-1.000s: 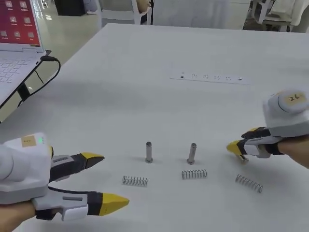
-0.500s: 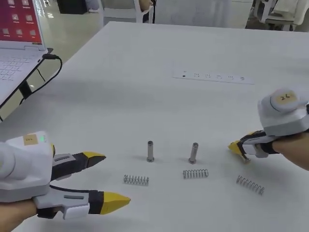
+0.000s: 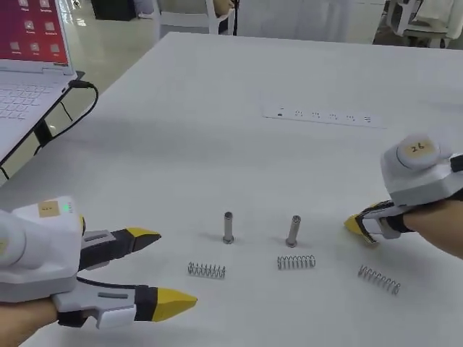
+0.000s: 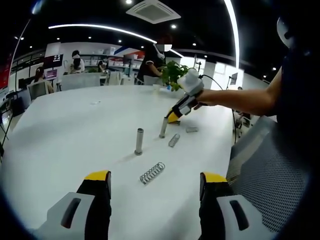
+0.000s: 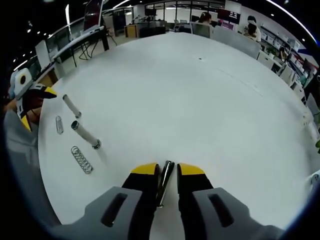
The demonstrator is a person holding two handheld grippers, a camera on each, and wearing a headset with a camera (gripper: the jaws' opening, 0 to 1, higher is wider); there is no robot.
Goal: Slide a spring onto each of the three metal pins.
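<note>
While the left tool (image 3: 173,266) hangs released left of the middle pin (image 3: 293,231), nothing has shifted: three springs (image 3: 296,262) lie bare near it, and rightward the right tool (image 3: 356,225) stays clenched on the third pin (image 5: 164,184), so threading hasn't begun.

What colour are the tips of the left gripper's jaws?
Yellow tips on the left gripper, clearest in the left gripper view.

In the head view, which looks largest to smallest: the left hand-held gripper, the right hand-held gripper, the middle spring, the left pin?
1. left hand-held gripper, though it is nearest the camera.
2. right hand-held gripper.
3. middle spring and left pin: they look alike, so no ranking.
</note>
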